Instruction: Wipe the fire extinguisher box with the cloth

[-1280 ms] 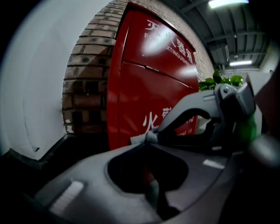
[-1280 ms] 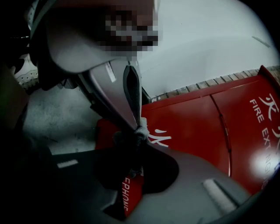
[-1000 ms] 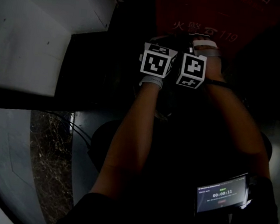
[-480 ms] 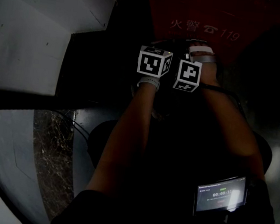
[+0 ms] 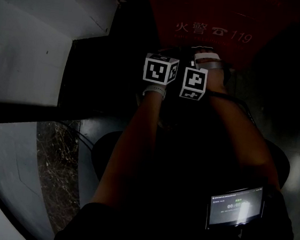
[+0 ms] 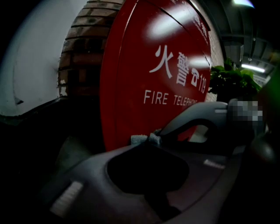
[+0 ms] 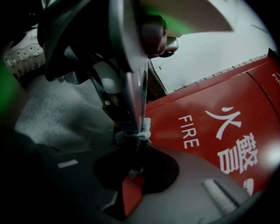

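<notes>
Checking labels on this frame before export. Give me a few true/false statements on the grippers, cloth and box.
1. The fire extinguisher box has a red front with white lettering. True.
2. The right gripper is open and empty. False: its jaws are shut on the cloth.
3. The left gripper pinches the cloth at its jaw tips too. True.
4. The two grippers are far apart, at opposite ends of the box. False: in the head view they sit side by side in front of it.
5. A green plant shows beyond the box. True.
</notes>
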Available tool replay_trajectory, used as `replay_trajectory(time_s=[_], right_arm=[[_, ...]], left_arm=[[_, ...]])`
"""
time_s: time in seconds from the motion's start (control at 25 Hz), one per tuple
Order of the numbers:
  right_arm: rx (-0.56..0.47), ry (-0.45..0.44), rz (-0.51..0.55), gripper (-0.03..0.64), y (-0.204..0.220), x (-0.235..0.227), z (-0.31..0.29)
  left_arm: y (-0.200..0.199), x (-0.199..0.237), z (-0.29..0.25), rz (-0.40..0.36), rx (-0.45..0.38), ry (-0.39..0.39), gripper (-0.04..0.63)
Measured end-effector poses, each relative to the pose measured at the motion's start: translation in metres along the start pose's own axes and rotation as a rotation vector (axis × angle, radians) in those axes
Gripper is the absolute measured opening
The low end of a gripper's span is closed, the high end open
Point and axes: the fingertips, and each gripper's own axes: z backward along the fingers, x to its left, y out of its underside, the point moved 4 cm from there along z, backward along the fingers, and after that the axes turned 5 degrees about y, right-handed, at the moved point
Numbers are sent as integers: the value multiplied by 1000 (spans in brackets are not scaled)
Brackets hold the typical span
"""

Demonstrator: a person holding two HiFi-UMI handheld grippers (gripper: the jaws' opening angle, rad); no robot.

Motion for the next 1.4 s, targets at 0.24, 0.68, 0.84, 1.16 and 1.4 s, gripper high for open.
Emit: replay_trajectory(time_s=[0.24,0.68,0.84,1.16,1.4], right_arm=[[-6,-25,6,37,1,12,-6],[-7,32,-33,37,-6,-35,41],[-21,117,-62,37,-13,-80,75],[-49,354,-91,37,-19,-191,155],[-51,520,-53,37,-23,-267,210]], left_arm=[[11,2,-8,3,39,-2,0],[-54,-30,45,-75,-62,-18,0],[-104,-50,90,-144,-196,-23,0],[-191,-81,172,-252,-439,-104,0],[-231,-100,197,-287,-559,-127,-2]])
